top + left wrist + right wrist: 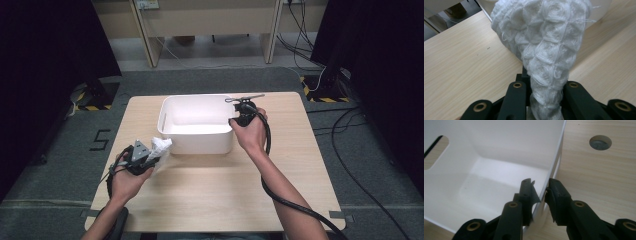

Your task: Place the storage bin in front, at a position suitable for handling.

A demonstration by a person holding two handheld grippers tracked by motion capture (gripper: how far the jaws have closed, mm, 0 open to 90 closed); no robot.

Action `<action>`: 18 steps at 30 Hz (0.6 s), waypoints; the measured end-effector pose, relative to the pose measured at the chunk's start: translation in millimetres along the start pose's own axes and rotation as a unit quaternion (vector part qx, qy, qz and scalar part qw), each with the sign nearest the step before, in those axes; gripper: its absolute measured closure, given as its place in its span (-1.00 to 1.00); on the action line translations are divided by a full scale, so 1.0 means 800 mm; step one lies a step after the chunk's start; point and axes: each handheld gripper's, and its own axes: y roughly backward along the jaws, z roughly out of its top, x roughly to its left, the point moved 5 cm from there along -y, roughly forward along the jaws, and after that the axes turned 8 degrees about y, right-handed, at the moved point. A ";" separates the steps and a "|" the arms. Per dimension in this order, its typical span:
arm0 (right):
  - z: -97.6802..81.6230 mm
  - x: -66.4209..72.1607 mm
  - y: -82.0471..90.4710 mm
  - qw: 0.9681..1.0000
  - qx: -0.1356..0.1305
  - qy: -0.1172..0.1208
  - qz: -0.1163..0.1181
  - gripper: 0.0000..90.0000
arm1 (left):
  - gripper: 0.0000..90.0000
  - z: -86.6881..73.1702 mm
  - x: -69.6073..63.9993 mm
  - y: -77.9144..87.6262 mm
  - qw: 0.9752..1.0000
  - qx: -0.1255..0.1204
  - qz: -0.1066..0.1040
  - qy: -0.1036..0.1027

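Note:
A white knitted cloth (161, 147) (544, 37) sticks up from my left gripper (150, 159) (545, 85), which is shut on its bunched lower end, just off the front left corner of a white plastic bin (195, 97). My right gripper (234, 120) (540, 186) straddles the bin's right wall (554, 157) near the rim, one jaw inside and one outside. A thin gap still shows beside the inner jaw, so the pads do not clamp the wall. The bin's inside (499, 182) holds nothing that I can see.
The bin stands at the back middle of a light wooden table (210, 190). A round hole (600, 142) is set in the tabletop just right of the bin. A thick black cable (280, 197) trails from my right gripper along the forearm.

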 end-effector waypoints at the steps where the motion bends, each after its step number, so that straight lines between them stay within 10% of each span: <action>1: 0.001 0.000 -0.002 1.000 0.005 0.000 -0.003 0.65 | 0.74 0.001 0.000 -0.001 1.000 0.001 -0.001 -0.004; 18: -0.040 -0.017 0.041 0.999 0.014 -0.005 -0.028 0.76 | 0.74 0.008 -0.039 -0.007 0.998 -0.024 -0.038 -0.042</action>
